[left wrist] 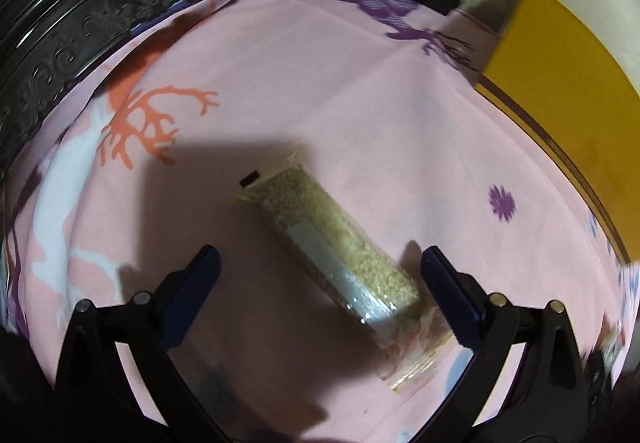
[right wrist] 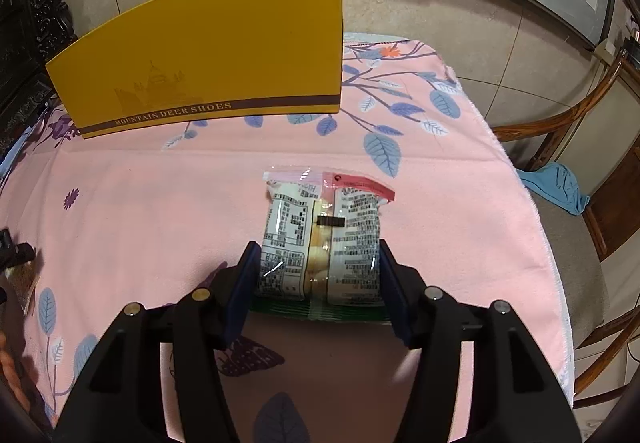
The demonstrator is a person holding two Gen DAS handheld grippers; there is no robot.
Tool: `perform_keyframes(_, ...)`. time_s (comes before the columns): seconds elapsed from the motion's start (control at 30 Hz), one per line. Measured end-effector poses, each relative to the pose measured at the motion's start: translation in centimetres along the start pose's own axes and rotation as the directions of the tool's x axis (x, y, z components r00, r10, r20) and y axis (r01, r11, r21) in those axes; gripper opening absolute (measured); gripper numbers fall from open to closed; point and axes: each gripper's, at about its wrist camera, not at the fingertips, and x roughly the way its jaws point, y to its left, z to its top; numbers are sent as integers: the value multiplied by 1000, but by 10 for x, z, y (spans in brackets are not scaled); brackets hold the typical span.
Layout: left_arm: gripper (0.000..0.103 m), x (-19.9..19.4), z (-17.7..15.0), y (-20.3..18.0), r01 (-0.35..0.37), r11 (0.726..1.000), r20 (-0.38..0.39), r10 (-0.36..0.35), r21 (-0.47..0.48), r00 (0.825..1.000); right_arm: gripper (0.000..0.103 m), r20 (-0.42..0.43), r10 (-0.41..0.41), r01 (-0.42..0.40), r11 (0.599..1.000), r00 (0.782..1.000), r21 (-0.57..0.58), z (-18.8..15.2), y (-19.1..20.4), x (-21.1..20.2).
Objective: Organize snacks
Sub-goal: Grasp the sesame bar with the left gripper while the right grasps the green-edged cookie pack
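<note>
— Snacks first: where are they?

— Two packets on the surface point(right wrist: 120, 179), which wears a pink cloth printed with leaves and branches. My right claw point(right wrist: 316, 275) has the printed snack packet point(right wrist: 320, 239) between its fingers, pinching it at both sides. The packet stands upright, its pink and red seal on the far end and a green edge on the near end, label text facing me. It sits about mid-surface, right of centre.

— And the left one?

— My left claw point(left wrist: 320, 275) is spread wide and points steeply down over the clear tube of grain snack point(left wrist: 340, 255). That tube lies flat on the cloth, running diagonally from far left to near right. The right finger point(left wrist: 448, 291) is just beside the tube's near end; whether it touches the clear wrapper I cannot tell. The left finger point(left wrist: 196, 283) stands well apart from it.

— Anything else around?

— A yellow shoe box point(right wrist: 216, 55) stands on the far side of the surface, with a brown stripe and lettering along its bottom edge. From my left claw it shows at the far right. Dark carved furniture point(left wrist: 80, 11) runs along the far left edge there. To the right of the surface, a wooden chair point(right wrist: 568, 123) with a blue cloth point(right wrist: 556, 183) lying on its seat.
</note>
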Motion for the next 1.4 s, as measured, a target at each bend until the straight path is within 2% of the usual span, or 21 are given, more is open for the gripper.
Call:
perform_keyframes(0.17, 97, -4, -9, -2, 6, 995, 20, -8, 99, 1000, 60, 0, 0, 0, 1000, 1000, -1, 0, 0, 0)
perform_keyframes(0.23, 89, -6, -11, -4, 29, 987, 32, -34, 156, 999, 60, 0, 1, -1, 1000, 1000, 0, 0, 0, 0)
perform_keyframes(0.3, 75, -9, -13, -9, 74, 967, 44, -87, 245, 995, 61, -1, 2, -2, 1000, 1000, 0, 0, 0, 0)
perform_keyframes(0.37, 67, -11, -15, -13, 115, 929, 51, -142, 351, 989, 61, -1, 2, -2, 1000, 1000, -1, 0, 1, 0)
perform_keyframes(0.43, 67, -11, -15, -11, 143, 908, 45, -175, 395, 984, 62, -1, 4, -4, 1000, 1000, -1, 0, 1, 0)
perform_keyframes(0.53, 69, -8, -11, -6, 162, 900, 32, -191, 405, 981, 63, -2, 6, -6, 1000, 1000, -1, 0, 2, 0)
perform_keyframes(0.63, 71, -7, -13, -5, 149, 912, 48, -181, 382, 982, 63, -2, 7, -7, 1000, 1000, -2, 0, 2, 0)
perform_keyframes(0.87, 73, -9, -18, -9, 81, 963, 79, -104, 256, 991, 63, -3, 6, -6, 1000, 1000, -4, 0, 3, 0)
perform_keyframes(0.97, 72, -8, -17, -11, 63, 973, 74, -81, 224, 994, 61, -5, 2, -2, 1000, 1000, -7, 0, 3, 0)
perform_keyframes(1.1, 61, -9, -16, -15, 52, 979, 62, -65, 197, 996, 58, -3, 0, 0, 1000, 1000, -13, 0, 2, -1)
perform_keyframes(1.17, 62, -8, -15, -16, 36, 989, 55, -45, 143, 997, 58, -6, -5, 5, 1000, 1000, -18, 0, 3, -1)
perform_keyframes(1.23, 67, -5, -12, -17, 29, 993, 50, -35, 116, 998, 60, -18, -1, 1, 1000, 1000, -12, 2, 2, 0)
perform_keyframes(1.27, 71, -4, -11, -21, 27, 994, 43, -32, 110, 999, 60, -30, 4, -5, 1000, 1000, -9, 3, 1, 0)
perform_keyframes(1.4, 72, -2, -10, -23, 23, 995, 51, -28, 101, 998, 61, -52, 6, -6, 1000, 999, 3, 7, 1, 3)
